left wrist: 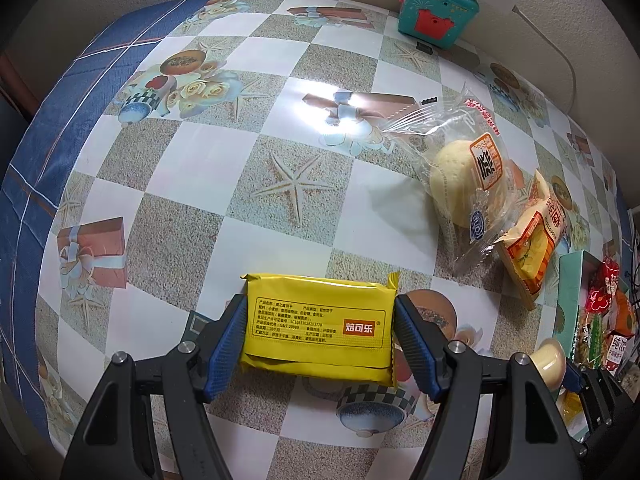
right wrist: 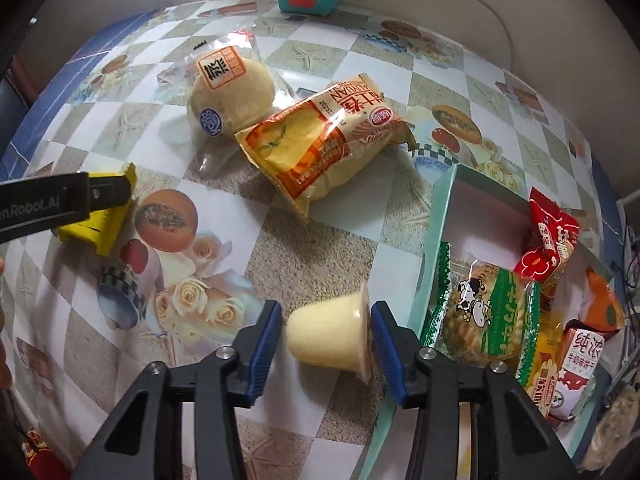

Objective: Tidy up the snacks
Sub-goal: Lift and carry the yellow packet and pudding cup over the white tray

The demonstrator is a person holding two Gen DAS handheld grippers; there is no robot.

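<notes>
Snacks lie across a counter (left wrist: 280,92) covered in a checked oilcloth printed with starfish and gift boxes, pushed against a beige wall. A teal toy box (left wrist: 438,10) stands at its far edge. The left claw (left wrist: 320,334) clamps a yellow biscuit packet (left wrist: 320,320) flat on the cloth. The right claw (right wrist: 326,334) stands narrow around a pale pudding cup (right wrist: 328,334) lying on its side, just beside a green-rimmed box (right wrist: 440,196) holding several wrapped snacks near the counter's right edge.
</notes>
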